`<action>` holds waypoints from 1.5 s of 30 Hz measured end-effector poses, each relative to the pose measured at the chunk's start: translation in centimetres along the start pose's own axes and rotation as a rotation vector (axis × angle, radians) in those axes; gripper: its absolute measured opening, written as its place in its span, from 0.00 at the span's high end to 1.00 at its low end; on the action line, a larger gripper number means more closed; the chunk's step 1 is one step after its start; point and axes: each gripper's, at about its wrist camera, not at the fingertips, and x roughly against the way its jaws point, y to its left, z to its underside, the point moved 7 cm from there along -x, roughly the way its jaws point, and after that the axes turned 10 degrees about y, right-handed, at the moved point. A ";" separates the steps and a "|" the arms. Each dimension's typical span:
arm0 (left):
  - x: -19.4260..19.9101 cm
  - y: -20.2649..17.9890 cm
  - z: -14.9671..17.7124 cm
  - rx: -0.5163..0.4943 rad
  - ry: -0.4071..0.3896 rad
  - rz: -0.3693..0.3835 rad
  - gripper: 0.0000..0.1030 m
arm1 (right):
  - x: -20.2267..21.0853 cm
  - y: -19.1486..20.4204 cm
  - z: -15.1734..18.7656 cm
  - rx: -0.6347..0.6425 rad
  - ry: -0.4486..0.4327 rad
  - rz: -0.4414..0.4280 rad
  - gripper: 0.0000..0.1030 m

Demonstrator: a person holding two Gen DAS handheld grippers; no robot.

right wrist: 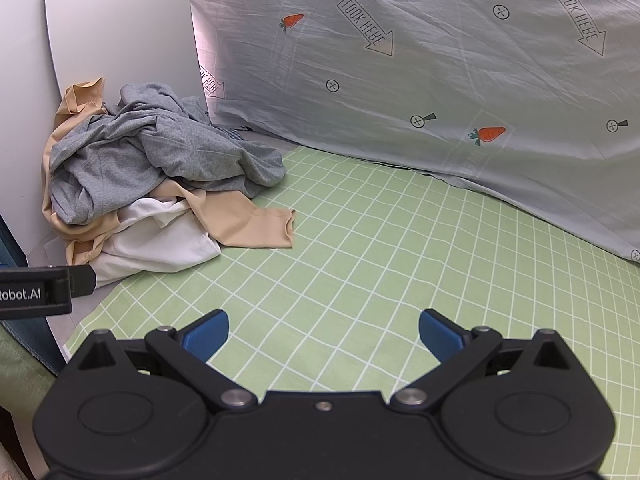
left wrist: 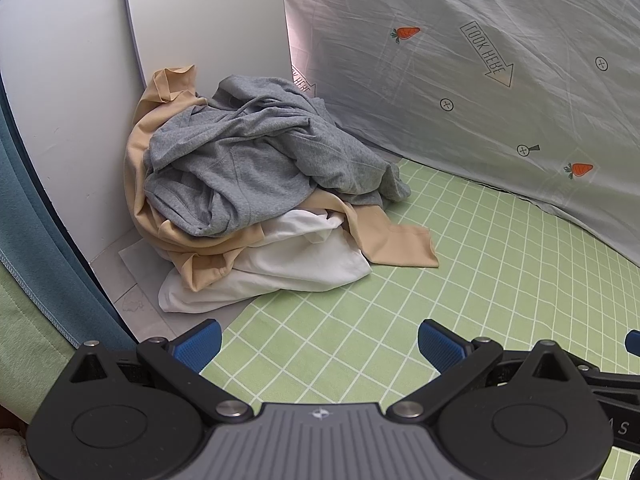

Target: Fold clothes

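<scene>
A heap of clothes lies in the far left corner of the green checked cloth [left wrist: 440, 300]: a grey garment [left wrist: 248, 160] on top, a beige one [left wrist: 400, 246] under it with a sleeve spread out, and a white one [left wrist: 288, 264] at the bottom. The heap also shows in the right wrist view, with the grey garment [right wrist: 160, 152], the beige sleeve [right wrist: 256, 228] and the white garment [right wrist: 160, 244]. My left gripper [left wrist: 320, 344] is open and empty, short of the heap. My right gripper [right wrist: 324, 334] is open and empty over the green cloth [right wrist: 380, 260].
A white board [left wrist: 200, 20] stands behind the heap on the left. A grey sheet with carrot prints [left wrist: 480, 80] hangs along the back and right. A blue and green cloth [left wrist: 32, 240] hangs at the left edge. The left gripper's body [right wrist: 36, 290] shows at left.
</scene>
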 end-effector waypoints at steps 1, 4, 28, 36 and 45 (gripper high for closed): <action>0.0 0.0 0.0 0.000 0.001 0.000 0.00 | 0.0 0.0 0.0 0.000 0.000 0.000 0.00; -0.1 0.0 0.0 -0.001 0.004 -0.001 0.00 | -0.1 0.0 0.0 -0.001 0.002 0.000 0.00; -4.8 2.9 -2.9 0.047 0.068 -0.041 0.00 | -5.8 2.6 -4.2 0.086 0.040 -0.008 0.00; -9.4 8.1 -7.9 0.147 0.087 -0.089 0.01 | -11.1 6.5 -9.4 0.171 0.038 -0.055 0.15; -14.0 11.6 -14.9 0.242 0.047 -0.058 0.31 | -16.6 16.6 -17.8 0.374 -0.051 -0.225 0.35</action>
